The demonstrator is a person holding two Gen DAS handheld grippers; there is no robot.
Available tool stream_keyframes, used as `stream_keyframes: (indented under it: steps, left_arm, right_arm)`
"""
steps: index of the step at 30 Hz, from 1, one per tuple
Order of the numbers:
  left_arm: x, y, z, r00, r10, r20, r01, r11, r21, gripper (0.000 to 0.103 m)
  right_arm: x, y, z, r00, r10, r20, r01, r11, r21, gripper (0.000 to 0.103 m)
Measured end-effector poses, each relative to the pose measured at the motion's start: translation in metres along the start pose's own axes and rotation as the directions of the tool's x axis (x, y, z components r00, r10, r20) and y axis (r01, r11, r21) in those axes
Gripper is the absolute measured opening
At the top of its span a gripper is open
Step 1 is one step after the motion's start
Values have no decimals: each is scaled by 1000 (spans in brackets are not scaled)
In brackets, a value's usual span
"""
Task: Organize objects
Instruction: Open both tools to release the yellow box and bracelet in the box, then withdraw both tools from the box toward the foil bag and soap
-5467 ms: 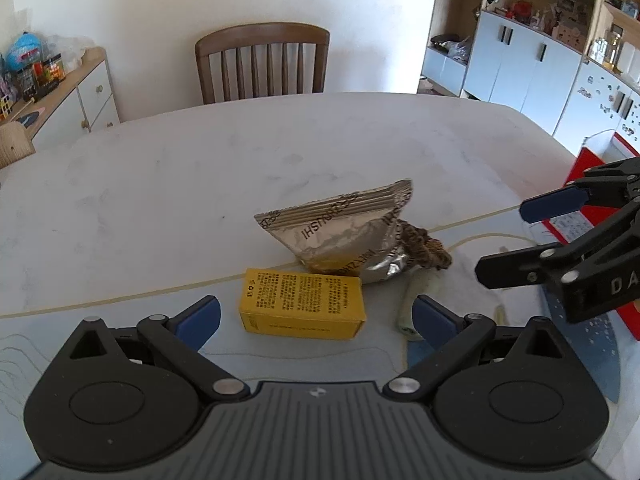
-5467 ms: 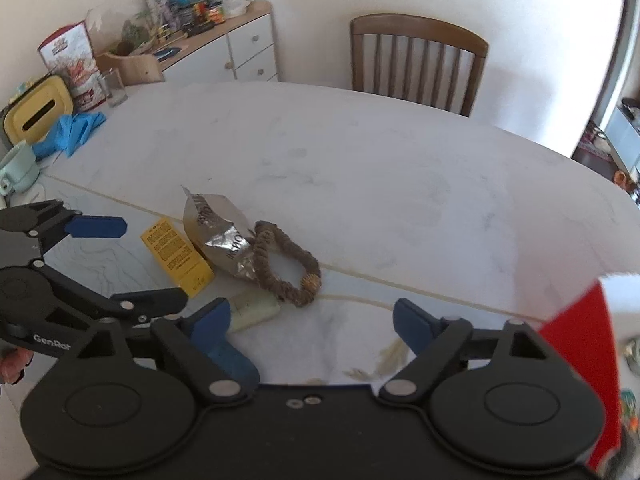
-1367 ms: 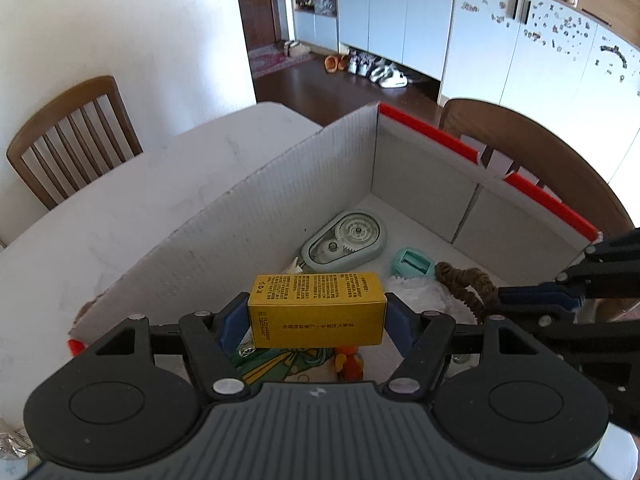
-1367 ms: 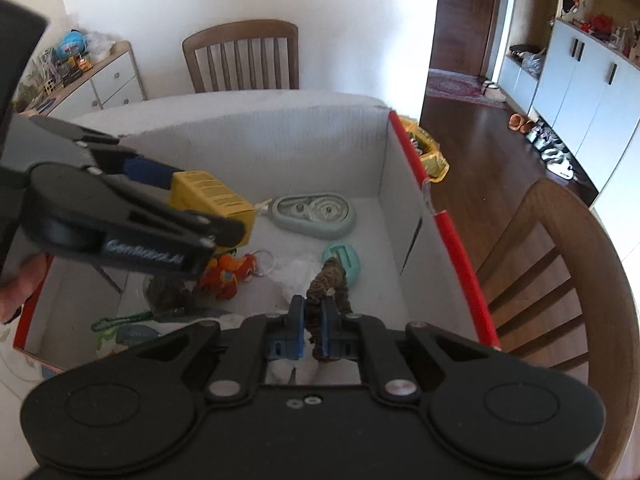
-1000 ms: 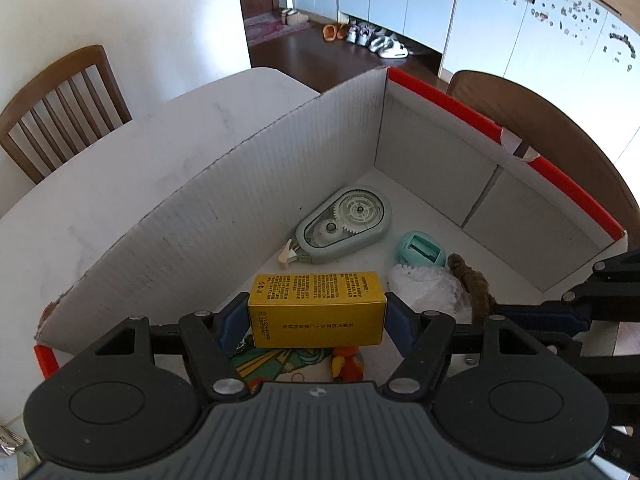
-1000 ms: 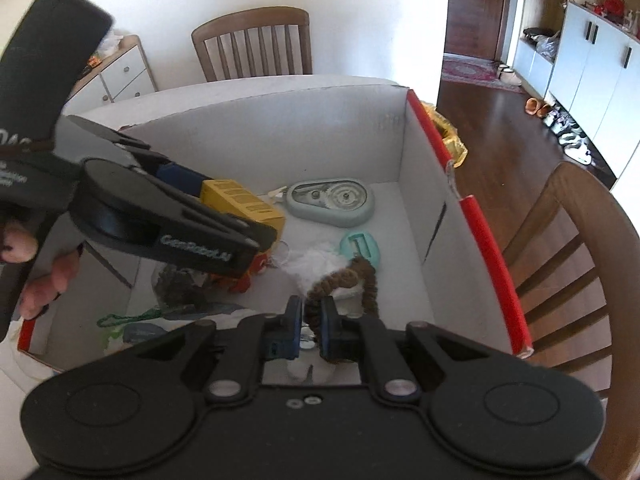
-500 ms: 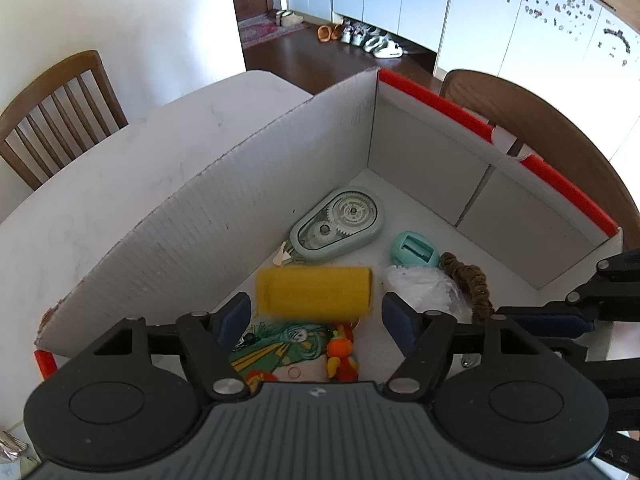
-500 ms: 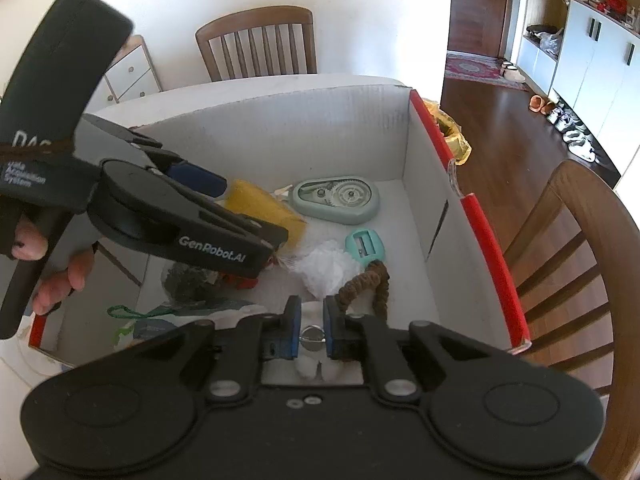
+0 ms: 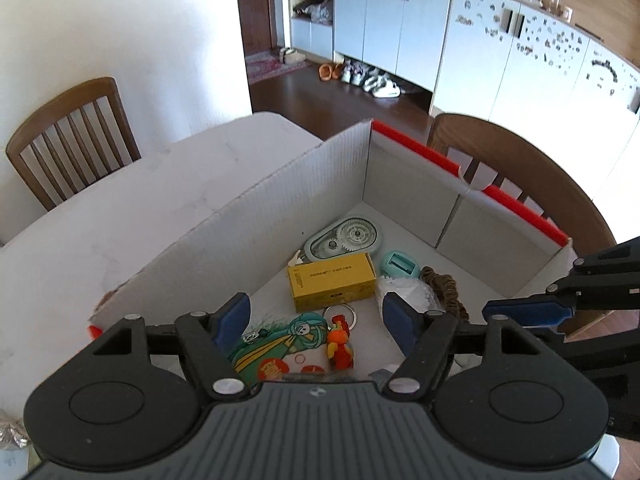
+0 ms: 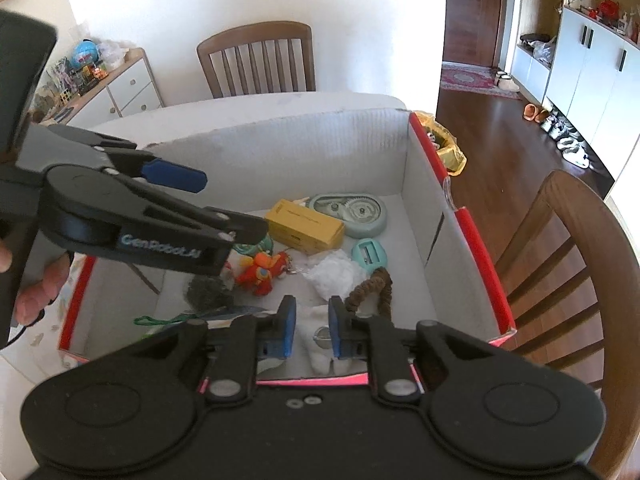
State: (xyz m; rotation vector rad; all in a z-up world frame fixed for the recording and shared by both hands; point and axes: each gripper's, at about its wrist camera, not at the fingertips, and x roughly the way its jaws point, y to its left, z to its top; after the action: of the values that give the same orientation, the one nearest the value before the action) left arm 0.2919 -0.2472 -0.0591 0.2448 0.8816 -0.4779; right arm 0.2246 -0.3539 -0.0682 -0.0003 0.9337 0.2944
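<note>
A yellow box (image 9: 331, 282) lies flat on the floor of the white cardboard box (image 9: 260, 232) with the red rim, just below my left gripper (image 9: 316, 316), which is open and holds nothing. In the right wrist view the yellow box (image 10: 304, 226) rests against a teal tape dispenser (image 10: 352, 210). A brown braided ring (image 10: 374, 288) lies on the floor of the cardboard box (image 10: 280, 148), just past my right gripper (image 10: 311, 320). Its jaws are opening, a narrow gap apart, and nothing is pressed between them. The left gripper (image 10: 224, 206) hangs over the box's left half.
An orange toy (image 10: 262, 268), a white crumpled wad (image 10: 334, 270), a small teal sharpener (image 10: 368, 254) and a printed packet (image 9: 280, 344) share the box floor. Wooden chairs (image 10: 568, 264) (image 9: 72, 140) stand beside the white table (image 9: 120, 208). A hand (image 10: 36, 292) holds the left gripper.
The left gripper let the yellow box drop onto the box floor, then lifted away. The right gripper's jaws parted and the brown ring now lies free.
</note>
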Motion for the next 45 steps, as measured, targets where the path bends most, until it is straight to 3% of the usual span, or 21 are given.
stream_keyframes:
  steps: [5,9,13,15,20,21,23,29,40,45]
  left_arm:
    - [-28,7,-10,998,-16,56,17,1000,-16,73]
    - [-50,19,-21,995,-11,101,15,999,-41,80]
    - [-69,32,-32,991,4,131,4,998,-61,80]
    - [-79,40,-40,989,14,145,-4,998,-69,80]
    - [-99,64,-58,985,39,166,-21,994,-107,83]
    - [-103,68,-62,985,43,169,-24,993,-113,83]
    - [-111,79,-69,983,55,173,-34,992,-122,83]
    - [-130,112,-93,983,78,169,-51,986,-158,87]
    - [-157,181,-137,979,129,156,-89,967,-239,101]
    - [-164,211,-152,973,161,163,-115,959,-261,103]
  right_arm:
    - [-15,13,1,1000,11,26,-11,1000,-21,17]
    - [-25,24,3,999,17,46,-16,999,-33,19]
    - [-30,37,5,998,23,59,-20,999,-42,26]
    - [-32,46,6,997,22,67,-18,998,-52,31]
    - [-36,71,5,995,37,95,-30,997,-67,61]
    - [-36,75,5,994,40,98,-33,997,-72,64]
    - [-36,85,5,994,43,98,-35,996,-80,80]
    - [-32,120,7,994,44,99,-34,995,-98,96]
    - [-20,185,8,992,52,116,-37,991,-131,102]
    - [-7,211,9,992,72,106,-57,989,-134,102]
